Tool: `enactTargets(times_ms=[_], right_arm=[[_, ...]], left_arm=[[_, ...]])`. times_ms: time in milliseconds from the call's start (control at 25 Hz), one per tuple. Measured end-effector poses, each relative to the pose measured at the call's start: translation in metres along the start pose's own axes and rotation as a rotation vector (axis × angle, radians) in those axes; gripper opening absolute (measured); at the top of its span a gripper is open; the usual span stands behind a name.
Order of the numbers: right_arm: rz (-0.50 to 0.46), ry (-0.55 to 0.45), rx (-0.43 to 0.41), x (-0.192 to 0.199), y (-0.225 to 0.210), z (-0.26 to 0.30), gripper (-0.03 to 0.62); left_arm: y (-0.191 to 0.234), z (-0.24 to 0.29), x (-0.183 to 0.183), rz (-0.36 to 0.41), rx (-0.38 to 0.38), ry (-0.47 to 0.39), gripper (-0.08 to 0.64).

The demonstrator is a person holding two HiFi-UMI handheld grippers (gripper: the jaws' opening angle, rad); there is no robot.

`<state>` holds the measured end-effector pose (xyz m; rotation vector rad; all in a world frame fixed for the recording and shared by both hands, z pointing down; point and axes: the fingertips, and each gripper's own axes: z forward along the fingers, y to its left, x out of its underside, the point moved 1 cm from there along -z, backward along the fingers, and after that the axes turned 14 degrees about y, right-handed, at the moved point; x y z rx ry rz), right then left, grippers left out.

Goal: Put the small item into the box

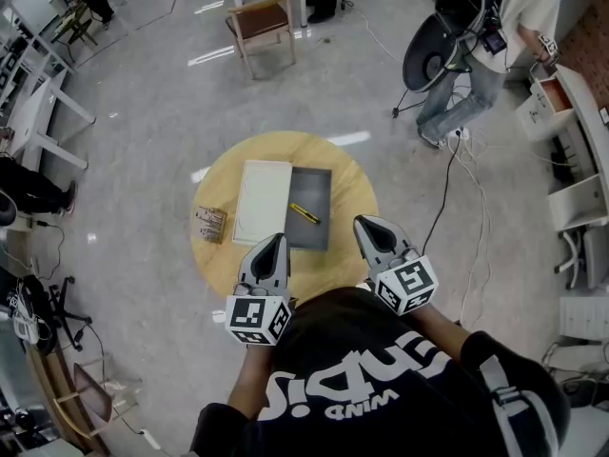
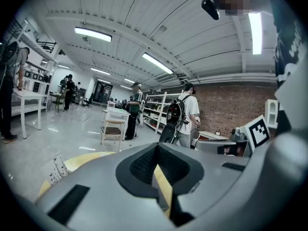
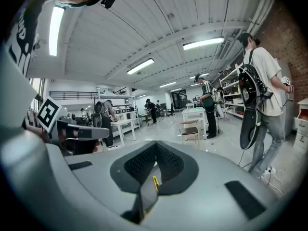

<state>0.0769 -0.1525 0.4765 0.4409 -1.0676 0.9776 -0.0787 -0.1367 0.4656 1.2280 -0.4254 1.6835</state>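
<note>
On the round yellow table lies a flat dark grey box part, with a white flat part right beside it on the left. A small yellow and black item rests on the grey part. My left gripper hovers over the table's near edge, shut and holding nothing, just short of the grey part. My right gripper is also shut and holding nothing, to the right of the grey part. In the right gripper view the yellow item shows through the hole behind the closed jaws.
A small patterned pack lies at the table's left edge. A wooden chair stands beyond the table. A person with a large black bag stands at the far right, with cables trailing on the floor and white shelves beyond.
</note>
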Motion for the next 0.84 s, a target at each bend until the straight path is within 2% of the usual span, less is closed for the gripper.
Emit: enactTargets(times_ms=[840], right_arm=[[0.0,0.028,-0.011,0.0031,-0.004,0.0085,0.003]], left_arm=[[0.0022,0.0025,-0.0025,-0.005,0.001,0.003,0.008]])
